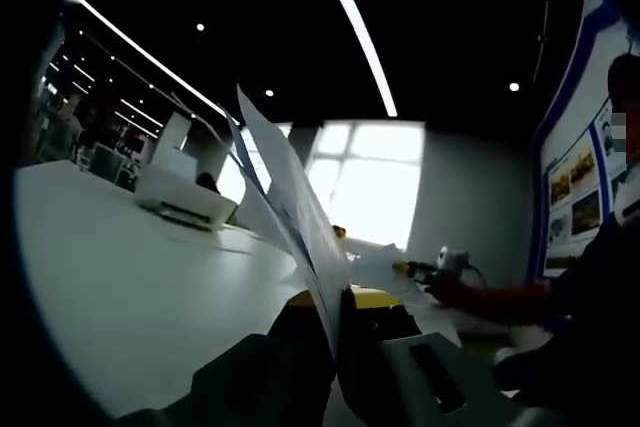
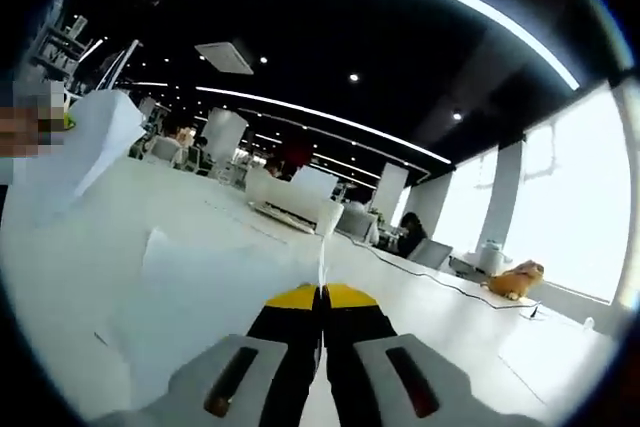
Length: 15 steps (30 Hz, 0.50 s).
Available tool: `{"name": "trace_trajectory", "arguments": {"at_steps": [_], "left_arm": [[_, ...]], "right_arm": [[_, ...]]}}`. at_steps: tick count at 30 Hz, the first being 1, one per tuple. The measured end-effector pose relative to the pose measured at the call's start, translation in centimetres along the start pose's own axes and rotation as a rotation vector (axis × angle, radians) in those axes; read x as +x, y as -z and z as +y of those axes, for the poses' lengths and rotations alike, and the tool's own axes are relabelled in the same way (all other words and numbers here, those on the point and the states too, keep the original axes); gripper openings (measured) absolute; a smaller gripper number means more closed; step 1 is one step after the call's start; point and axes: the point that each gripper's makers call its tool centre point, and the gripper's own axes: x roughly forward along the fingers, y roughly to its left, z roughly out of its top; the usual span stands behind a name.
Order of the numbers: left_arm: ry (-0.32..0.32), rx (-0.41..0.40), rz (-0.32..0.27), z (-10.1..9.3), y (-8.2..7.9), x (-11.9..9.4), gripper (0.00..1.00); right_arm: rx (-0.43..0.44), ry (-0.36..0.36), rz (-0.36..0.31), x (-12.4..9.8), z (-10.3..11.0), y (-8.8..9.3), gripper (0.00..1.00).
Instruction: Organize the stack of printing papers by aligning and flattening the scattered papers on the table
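My left gripper (image 1: 335,342) has its jaws pressed together on the lower edge of the stack of papers (image 1: 290,202). In the left gripper view the sheets stand up out of the jaws, lifted clear of the white table (image 1: 120,277). Long axis runs from the jaws up and to the left in this view, with the free corner pointing toward the dark ceiling. The sheets fan slightly apart toward the top, so edges are not flush there.

My right gripper (image 2: 322,322) is also closed. In the right gripper view the papers (image 2: 322,247) show edge-on as one thin bright line rising straight from between the jaws, no gap visible beside it. A loose white sheet (image 2: 190,277) lies flat on the table (image 2: 420,317) to the left of the jaws.

Pose: the left gripper view looks low across the table and upward, the horizon tilted. In that view my right gripper (image 1: 420,269) comes in from the right, with a red sleeve (image 1: 500,297) behind it, at the far lower edge of the sheets.

A white printer (image 1: 185,197) sits on the table beyond the papers. A yellow plush toy (image 2: 512,279) sits far off by the window.
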Motion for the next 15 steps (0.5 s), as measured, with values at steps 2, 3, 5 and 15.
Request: {"name": "trace_trajectory", "arguments": {"at_steps": [2,3,5,15], "left_arm": [[0.000,0.000,0.000,0.0,0.0,0.0,0.07],[0.000,-0.001,0.000,0.0,0.0,0.0,0.07],[0.001,-0.002,0.000,0.0,0.0,0.0,0.07],[0.003,-0.002,0.001,-0.2,0.1,0.1,0.07]], "right_arm": [[-0.009,0.009,0.008,0.0,-0.2,0.1,0.00],[-0.009,0.012,0.009,0.0,-0.2,0.1,0.00],[-0.008,0.011,0.010,-0.1,-0.3,0.0,0.00],[-0.051,0.019,0.020,0.4,-1.3,-0.3,0.05]]}}
